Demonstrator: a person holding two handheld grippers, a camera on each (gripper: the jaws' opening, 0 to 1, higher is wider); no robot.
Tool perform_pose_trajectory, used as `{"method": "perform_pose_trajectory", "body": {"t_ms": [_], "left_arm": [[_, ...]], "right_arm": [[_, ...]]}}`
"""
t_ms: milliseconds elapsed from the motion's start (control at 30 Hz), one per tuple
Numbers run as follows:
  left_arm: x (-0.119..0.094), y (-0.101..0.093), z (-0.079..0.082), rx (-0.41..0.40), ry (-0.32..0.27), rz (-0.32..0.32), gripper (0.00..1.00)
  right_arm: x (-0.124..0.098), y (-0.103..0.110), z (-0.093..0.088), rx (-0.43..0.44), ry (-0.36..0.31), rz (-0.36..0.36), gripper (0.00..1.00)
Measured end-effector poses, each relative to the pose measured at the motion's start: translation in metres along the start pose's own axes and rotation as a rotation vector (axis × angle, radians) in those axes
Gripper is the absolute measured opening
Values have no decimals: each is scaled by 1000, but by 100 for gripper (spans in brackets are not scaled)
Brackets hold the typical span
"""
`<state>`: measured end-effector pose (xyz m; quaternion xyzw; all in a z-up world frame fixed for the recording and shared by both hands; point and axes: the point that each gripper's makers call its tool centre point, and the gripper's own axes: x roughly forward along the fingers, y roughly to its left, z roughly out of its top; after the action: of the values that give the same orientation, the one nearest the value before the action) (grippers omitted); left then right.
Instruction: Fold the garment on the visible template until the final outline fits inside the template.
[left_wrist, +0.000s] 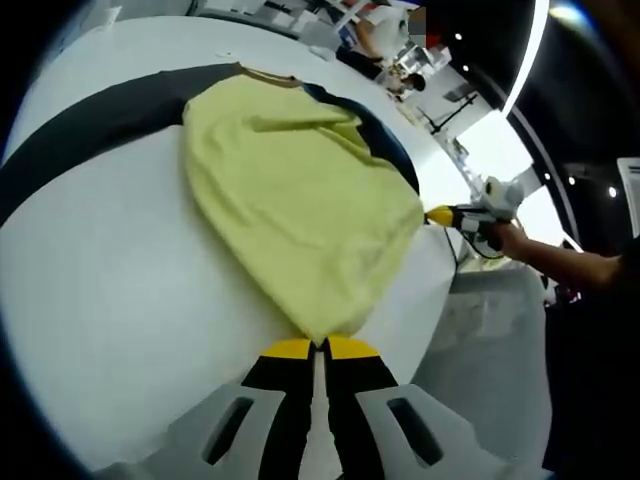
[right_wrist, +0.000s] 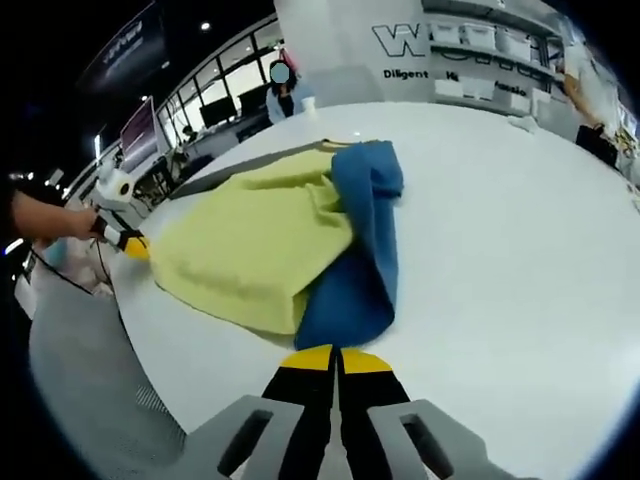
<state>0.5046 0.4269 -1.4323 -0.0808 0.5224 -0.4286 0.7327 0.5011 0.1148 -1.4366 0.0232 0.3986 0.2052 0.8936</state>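
A yellow garment (left_wrist: 300, 210) with a blue part (right_wrist: 365, 250) lies on the white table (left_wrist: 110, 290), partly over a dark template band (left_wrist: 90, 125). In the left gripper view, my left gripper (left_wrist: 320, 345) is shut on the garment's near corner. My right gripper (left_wrist: 437, 215) comes in from the right, pinching the garment's other corner at the table's edge. In the right gripper view, my right gripper (right_wrist: 338, 352) is shut on the blue fold's near edge. The left gripper (right_wrist: 138, 247) holds the yellow corner at the left. The garment (right_wrist: 250, 245) covers much of the template (right_wrist: 225, 172).
The table's edge (left_wrist: 440, 290) runs close beside both held corners, with floor beyond it. A person's hand (left_wrist: 522, 240) holds the right gripper. A wide bare stretch of table (right_wrist: 510, 220) lies on the right in the right gripper view. People and desks stand far behind.
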Motion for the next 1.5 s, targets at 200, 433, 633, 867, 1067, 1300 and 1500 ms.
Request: {"method": "perform_pose_trajectory", "body": {"t_ms": [200, 433, 633, 867, 1067, 1300, 1500], "left_arm": [[0, 0, 0, 0, -1, 0, 2], [0, 0, 0, 1, -1, -1, 2], [0, 0, 0, 0, -1, 0, 2], [0, 1, 0, 0, -3, 2, 2], [1, 1, 0, 3, -6, 5, 2], [2, 1, -2, -2, -4, 2, 2], [2, 1, -2, -2, -7, 1, 2]], "right_arm": [[2, 6, -1, -167, -21, -22, 2], [9, 8, -5, -216, -6, -29, 17], [13, 10, -6, -303, 15, -38, 9], [12, 8, -5, -345, 30, -43, 0], [5, 2, 2, -305, 24, -39, 0], [-7, -7, 16, -326, 6, -55, 0], [-19, -21, 34, -362, -16, -86, 0]]}}
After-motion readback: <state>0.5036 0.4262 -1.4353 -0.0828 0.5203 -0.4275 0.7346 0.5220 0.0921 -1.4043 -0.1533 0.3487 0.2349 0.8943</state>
